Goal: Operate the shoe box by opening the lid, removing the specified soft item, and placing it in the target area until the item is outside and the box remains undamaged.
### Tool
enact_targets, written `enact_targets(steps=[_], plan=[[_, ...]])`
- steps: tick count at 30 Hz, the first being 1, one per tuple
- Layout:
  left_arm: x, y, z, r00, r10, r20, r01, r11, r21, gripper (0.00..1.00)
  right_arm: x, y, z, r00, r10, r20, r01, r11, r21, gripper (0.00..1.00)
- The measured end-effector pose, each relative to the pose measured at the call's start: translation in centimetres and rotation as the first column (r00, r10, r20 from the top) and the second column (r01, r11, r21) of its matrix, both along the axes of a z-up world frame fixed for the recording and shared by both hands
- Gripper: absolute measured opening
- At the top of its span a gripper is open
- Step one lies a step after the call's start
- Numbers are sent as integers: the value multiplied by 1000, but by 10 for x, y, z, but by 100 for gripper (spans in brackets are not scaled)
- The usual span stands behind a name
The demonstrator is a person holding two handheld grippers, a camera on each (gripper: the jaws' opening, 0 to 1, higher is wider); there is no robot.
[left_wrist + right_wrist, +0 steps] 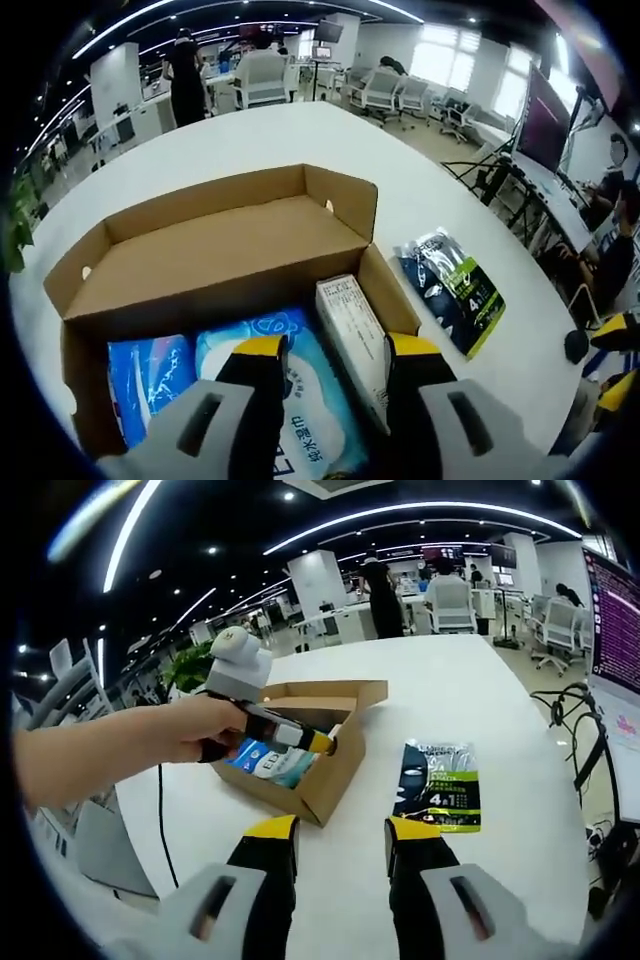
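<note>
Open cardboard shoe box point(230, 250) on a white table point(300, 130), lid folded back to the far side and lying flat, plain brown inside, small notches at the flap corners. In the right gripper view, same shoe box point(310, 755) left of centre on the table point(480, 680), walls unbroken as far as visible.

Inside the box, seen in the left gripper view: a light blue soft pack of wet wipes point(300, 390) with dark print, partly covered by the claw; a darker blue plastic pack point(145, 375) at the left, cut off by the box wall; a white carton point(355, 345) with fine print standing along the right wall, text too small to read.

Outside the box, to the right on the table: a dark flat pouch point(450, 290) with green and white label, lying apart from the box. In the right gripper view, same pouch point(437, 785), with a large "4" and "1" at its near edge.

Left claw point(330, 355) released, yellow-tipped jaws apart, just above the wipes pack and the carton; contact impossible to tell. In the right gripper view, left claw point(328, 742) held by a hand point(200, 730), tips down at the box opening.

Right claw point(340, 835) released, jaws apart, empty, over bare table near the box.

Far away, office chairs and people, blurred.
</note>
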State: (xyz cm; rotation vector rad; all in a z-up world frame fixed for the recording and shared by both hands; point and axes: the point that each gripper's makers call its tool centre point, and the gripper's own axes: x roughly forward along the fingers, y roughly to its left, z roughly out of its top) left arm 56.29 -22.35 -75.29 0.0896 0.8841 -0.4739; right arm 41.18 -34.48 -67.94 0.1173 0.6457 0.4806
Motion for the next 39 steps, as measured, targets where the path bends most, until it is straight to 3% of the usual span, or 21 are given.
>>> enact_targets(steps=[9, 11, 18, 22, 24, 26, 32, 39], plan=[[-7, 3, 2, 1000, -11, 2, 11, 999, 51, 35, -2, -8, 0, 1000, -20, 1, 20, 1000, 11, 32], [-13, 7, 2, 1000, -5, -19, 6, 998, 60, 34, -2, -9, 0, 1000, -21, 0, 21, 1000, 12, 32], [-23, 13, 2, 999, -8, -39, 10, 998, 61, 32, -4, -6, 2, 1000, -10, 2, 10, 1000, 20, 32], [-31, 1, 3, 998, -18, -61, 19, 1000, 19, 38, -4, -4, 3, 1000, -10, 7, 10, 999, 31, 32], [-33, 0, 3, 997, -20, -69, 21, 1000, 16, 35, -5, -3, 3, 1000, -15, 9, 15, 999, 39, 32], [-33, 2, 0, 997, -52, -54, 56, 996, 63, 32, -7, -3, 3, 1000, -17, 8, 17, 999, 44, 32], [-30, 7, 2, 998, -35, -54, 36, 999, 14, 28, -7, -8, 9, 999, -33, 19, 32, 998, 54, 32], [-30, 11, 2, 999, -25, -40, 26, 1000, 10, 32, -10, -22, 14, 997, -65, 30, 64, 997, 52, 32]])
